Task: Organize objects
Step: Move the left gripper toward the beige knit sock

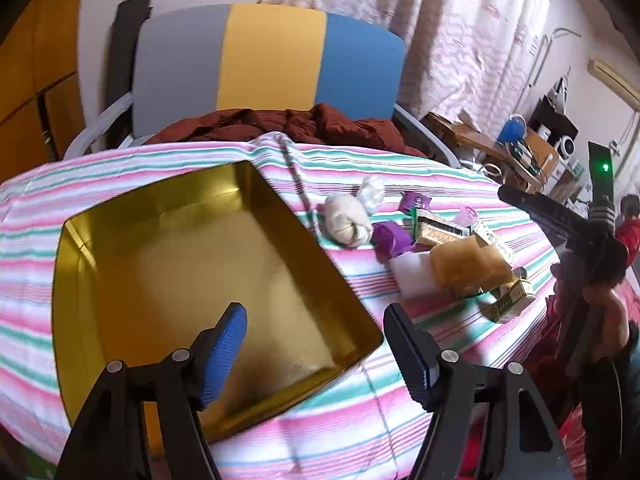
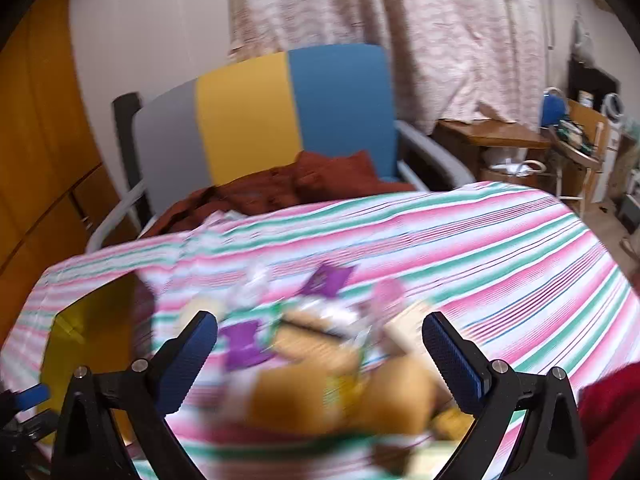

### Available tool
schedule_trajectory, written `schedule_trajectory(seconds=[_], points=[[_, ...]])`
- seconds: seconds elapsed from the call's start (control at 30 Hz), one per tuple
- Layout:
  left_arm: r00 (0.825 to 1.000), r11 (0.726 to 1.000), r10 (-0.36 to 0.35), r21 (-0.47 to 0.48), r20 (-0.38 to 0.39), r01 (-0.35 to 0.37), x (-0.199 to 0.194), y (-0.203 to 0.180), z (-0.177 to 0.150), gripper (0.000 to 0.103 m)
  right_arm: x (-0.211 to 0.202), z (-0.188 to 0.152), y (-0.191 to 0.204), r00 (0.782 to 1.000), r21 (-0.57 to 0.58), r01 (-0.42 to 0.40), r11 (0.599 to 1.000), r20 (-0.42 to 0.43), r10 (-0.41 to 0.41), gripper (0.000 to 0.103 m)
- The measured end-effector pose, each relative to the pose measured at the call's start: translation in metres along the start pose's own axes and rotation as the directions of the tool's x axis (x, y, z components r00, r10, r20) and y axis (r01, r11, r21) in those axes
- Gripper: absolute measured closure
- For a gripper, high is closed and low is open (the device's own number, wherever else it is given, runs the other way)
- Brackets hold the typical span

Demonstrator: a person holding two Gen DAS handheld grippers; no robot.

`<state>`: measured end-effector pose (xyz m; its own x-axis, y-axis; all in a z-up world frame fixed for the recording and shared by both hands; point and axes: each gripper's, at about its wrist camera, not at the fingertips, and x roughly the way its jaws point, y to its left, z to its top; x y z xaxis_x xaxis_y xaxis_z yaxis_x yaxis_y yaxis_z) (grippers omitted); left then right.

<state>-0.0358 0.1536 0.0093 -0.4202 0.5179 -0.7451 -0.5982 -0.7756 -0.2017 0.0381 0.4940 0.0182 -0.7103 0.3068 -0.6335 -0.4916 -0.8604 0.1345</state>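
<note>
An empty gold tin box lies on the striped cloth, filling the left of the left wrist view. My left gripper hangs open over its near right corner, nothing between its fingers. To the right lies a pile of small items: a cream wrapped bundle, a purple packet, a white block, an amber block and small printed boxes. The right gripper stands open above the same pile, which is blurred: amber blocks, purple packets. The gold tin box shows at left.
A chair with a grey, yellow and blue back stands behind the table, dark red cloth heaped on its seat. The striped tablecloth stretches right. Curtains hang behind, and cluttered shelves stand far right.
</note>
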Motion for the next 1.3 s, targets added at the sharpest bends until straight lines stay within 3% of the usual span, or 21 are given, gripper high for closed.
schedule_trajectory(seconds=[0.13,0.3,0.6,0.83,0.93,1.03,1.1,1.23,1.3], points=[[1.000,0.999,-0.003,0.049,-0.012,0.004,0.014,-0.017,0.023,0.031,0.018,0.005,-0.040,1.000,0.092,-0.021,0.996,-0.001,0.021,0.000],[0.999,0.992,0.019,0.128,-0.046,-0.013,0.051,-0.037,0.054,0.031,0.030,0.003,-0.079,0.993,0.300,-0.097,0.949,-0.031,0.112,0.000],[0.983,0.990,0.040,0.143,-0.180,-0.014,0.141,-0.048,0.088,0.031,0.026,0.002,-0.077,0.986,0.290,-0.155,0.944,-0.019,0.168,0.000],[0.957,0.989,0.099,0.136,-0.273,-0.063,0.197,-0.048,0.105,0.031,0.026,0.002,-0.080,0.982,0.317,-0.176,0.932,-0.015,0.190,0.000],[0.949,0.991,0.093,0.125,-0.302,-0.057,0.214,-0.048,0.109,0.031,0.024,0.002,-0.082,0.983,0.321,-0.174,0.931,-0.005,0.185,0.000],[0.935,0.989,0.111,0.130,-0.336,-0.070,0.229,-0.049,0.108,0.034,0.017,0.002,-0.093,0.989,0.356,-0.149,0.923,0.035,0.146,0.000],[0.930,0.989,0.100,0.136,-0.355,-0.055,0.235,-0.051,0.102,0.047,0.015,0.001,-0.107,0.990,0.415,-0.142,0.899,0.052,0.133,0.000],[0.941,0.989,0.087,0.143,-0.328,-0.042,0.232,-0.049,0.098,0.049,0.022,-0.007,-0.128,0.991,0.524,-0.125,0.842,0.027,0.130,0.000],[0.949,0.989,0.088,0.142,-0.304,-0.046,0.226,-0.046,0.097,0.050,0.027,-0.007,-0.129,0.990,0.537,-0.116,0.835,0.000,0.138,0.000]])
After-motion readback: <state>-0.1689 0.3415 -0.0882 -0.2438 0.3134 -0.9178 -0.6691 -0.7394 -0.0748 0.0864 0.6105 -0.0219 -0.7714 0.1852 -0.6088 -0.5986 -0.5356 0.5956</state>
